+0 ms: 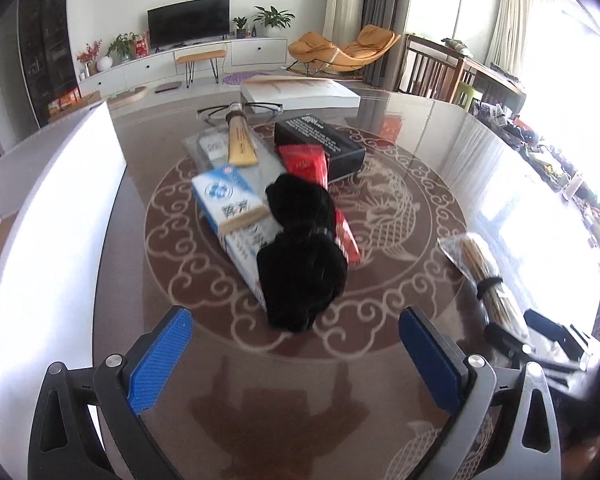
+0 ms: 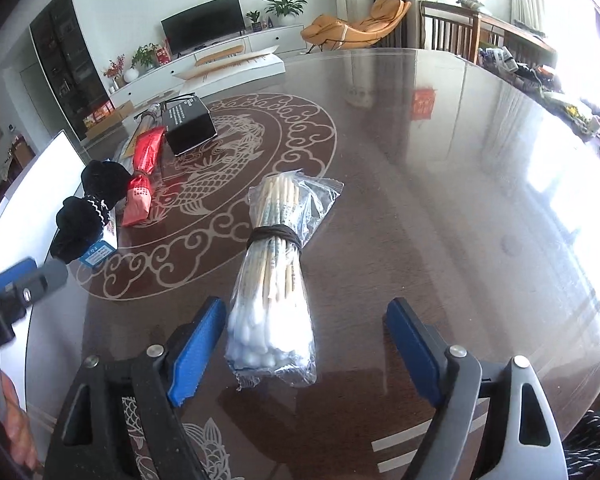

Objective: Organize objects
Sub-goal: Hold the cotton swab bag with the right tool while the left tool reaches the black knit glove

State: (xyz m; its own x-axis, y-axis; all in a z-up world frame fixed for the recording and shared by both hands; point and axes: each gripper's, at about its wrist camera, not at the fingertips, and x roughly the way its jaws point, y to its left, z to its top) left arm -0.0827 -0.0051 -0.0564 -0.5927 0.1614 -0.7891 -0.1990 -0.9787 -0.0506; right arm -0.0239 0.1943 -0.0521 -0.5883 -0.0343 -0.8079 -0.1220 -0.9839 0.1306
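Note:
A bag of cotton swabs (image 2: 272, 280), bound with a dark band, lies on the brown table (image 2: 420, 200). Its cotton end sits between the blue pads of my right gripper (image 2: 306, 352), which is open; the left pad is close to the bag and the right pad stands well clear. My left gripper (image 1: 296, 356) is open and empty, just short of a black fabric bundle (image 1: 300, 264). That bundle rests on a blue-and-white box (image 1: 232, 216) beside a red packet (image 1: 312, 184). Behind them lie a black box (image 1: 320, 144), a beige tube (image 1: 240, 140) and glasses (image 1: 260, 108).
A tall white panel (image 1: 52, 240) runs along the table's left side. A flat white box (image 1: 300, 90) lies at the far edge. The swab bag (image 1: 484, 276) and my right gripper (image 1: 540, 336) show at the left wrist view's lower right. A hand (image 2: 16, 420) holds the left gripper (image 2: 20, 284).

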